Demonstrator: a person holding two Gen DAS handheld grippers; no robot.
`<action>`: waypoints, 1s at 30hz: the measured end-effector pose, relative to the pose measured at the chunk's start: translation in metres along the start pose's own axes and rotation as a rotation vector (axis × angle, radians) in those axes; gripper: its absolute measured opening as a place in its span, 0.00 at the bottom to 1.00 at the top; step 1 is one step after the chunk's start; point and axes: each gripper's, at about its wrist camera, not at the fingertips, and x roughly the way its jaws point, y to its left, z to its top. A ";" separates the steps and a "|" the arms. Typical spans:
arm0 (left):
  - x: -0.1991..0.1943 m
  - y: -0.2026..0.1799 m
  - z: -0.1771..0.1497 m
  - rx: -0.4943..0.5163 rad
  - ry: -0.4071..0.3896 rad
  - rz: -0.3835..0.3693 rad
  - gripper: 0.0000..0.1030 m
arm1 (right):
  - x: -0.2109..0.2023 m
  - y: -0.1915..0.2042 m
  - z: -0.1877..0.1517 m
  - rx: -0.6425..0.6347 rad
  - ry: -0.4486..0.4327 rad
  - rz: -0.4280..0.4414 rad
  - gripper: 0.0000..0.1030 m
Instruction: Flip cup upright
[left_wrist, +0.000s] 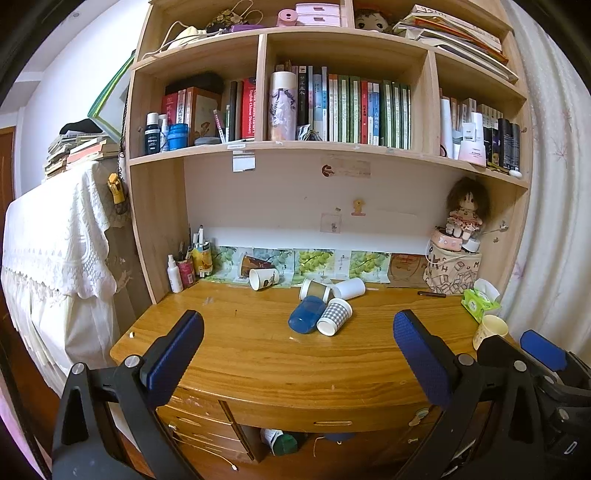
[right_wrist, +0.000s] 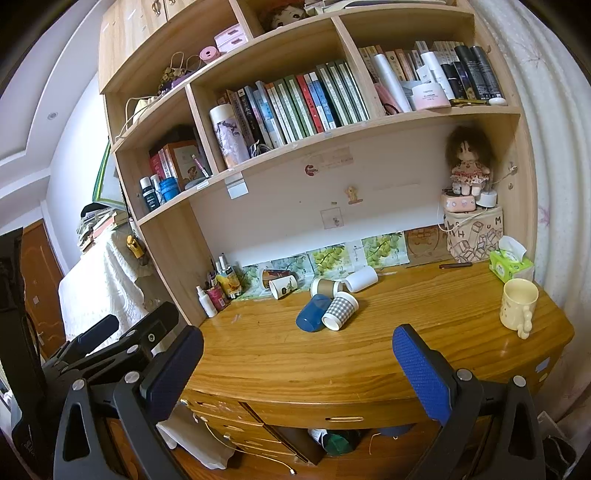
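Observation:
Several cups lie on their sides in the middle of the wooden desk (left_wrist: 258, 354): a blue cup (left_wrist: 306, 315) (right_wrist: 313, 313), a grey checked cup (left_wrist: 334, 316) (right_wrist: 340, 310), a brown-banded cup (left_wrist: 314, 290) (right_wrist: 326, 287), a plain white cup (left_wrist: 349, 288) (right_wrist: 362, 278) and a printed white cup (left_wrist: 263, 278) (right_wrist: 283, 287) further left. A cream mug (left_wrist: 490, 331) (right_wrist: 518, 307) stands upright at the right edge. My left gripper (left_wrist: 298, 363) and right gripper (right_wrist: 297, 369) are both open and empty, held before the desk's front edge, well short of the cups.
A bookshelf full of books rises behind the desk. A doll (right_wrist: 468, 162) sits on boxes at the back right, beside a green tissue pack (right_wrist: 510, 264). Bottles and a pen holder (left_wrist: 190, 264) stand at the back left. Drawers (left_wrist: 207, 428) lie below the desktop.

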 end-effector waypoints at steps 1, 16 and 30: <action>-0.001 0.000 -0.001 -0.003 0.001 0.001 1.00 | 0.000 0.000 0.000 -0.002 0.000 0.000 1.00; -0.008 0.010 -0.005 -0.045 0.019 0.015 0.99 | -0.013 0.012 -0.002 -0.035 -0.004 0.001 1.00; -0.020 0.021 -0.015 -0.109 0.060 0.064 0.99 | -0.020 0.009 -0.003 -0.016 0.026 0.035 1.00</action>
